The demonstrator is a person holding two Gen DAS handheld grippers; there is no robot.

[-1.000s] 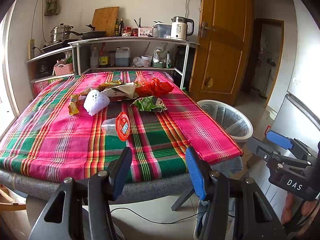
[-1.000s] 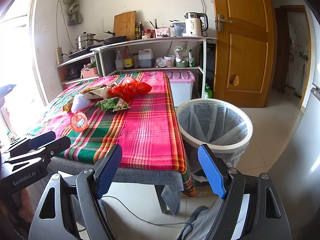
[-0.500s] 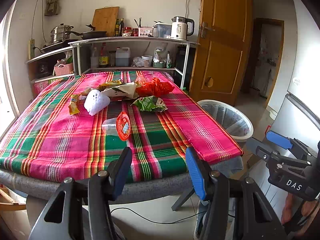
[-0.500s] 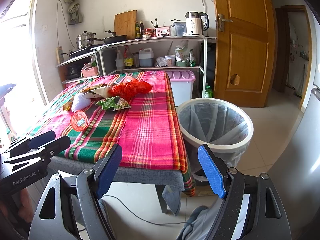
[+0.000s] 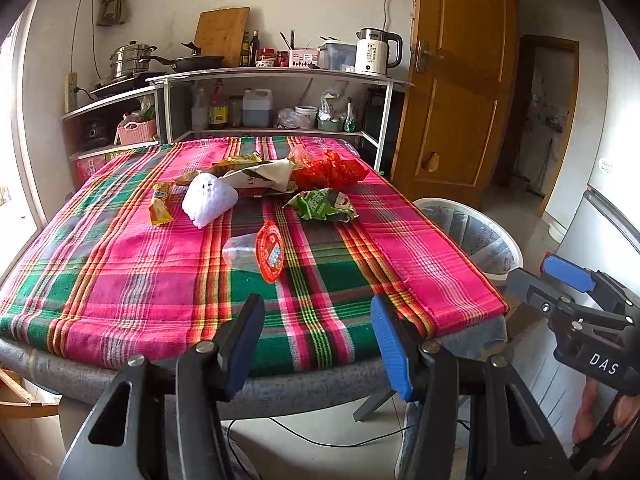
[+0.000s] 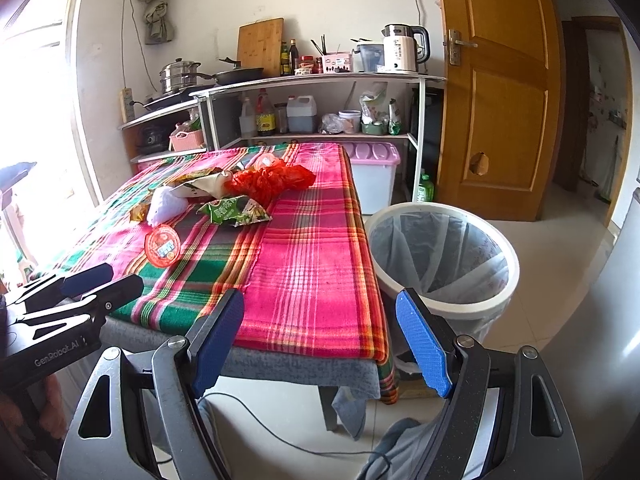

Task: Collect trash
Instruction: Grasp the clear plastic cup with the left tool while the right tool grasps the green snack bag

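Left gripper (image 5: pixel 316 344): was held short of the table's near edge, its blue-padded fingers spread apart with nothing between them; it also showed at the left edge of the right wrist view (image 6: pixel 100 280).
Right gripper (image 6: pixel 320 340): was held short of the table's near right corner, fingers spread wide and holding nothing; it also showed at the right edge of the left wrist view (image 5: pixel 568 276).
Table (image 5: pixel 132 272): was covered by a pink, green and red plaid cloth, with all the trash lying on it.
Cup (image 5: pixel 260 254): a clear plastic cup lay on its side nearest the grippers, its red foil lid facing them.
Green wrapper (image 5: pixel 322 206): lay beyond the cup, toward the right of the pile.
White wad (image 5: pixel 208 200): sat left of the green wrapper, touching the paper wrapper behind it.
Yellow wrapper (image 5: pixel 160 208): lay just left of the white wad.
Paper wrapper (image 5: pixel 260 174): a crumpled cream sheet lay behind the white wad.
Red bag (image 5: pixel 328 168): was bunched at the far right of the pile, beside the paper wrapper.
Bin (image 6: pixel 440 256): a white bin lined with a clear bag stood on the floor just right of the table.
Shelf (image 5: pixel 280 76): stood against the wall beyond the table, with a kettle (image 5: pixel 376 54), pots and bottles on it.
Door (image 6: pixel 504 80): a wooden door stood right of the shelf.
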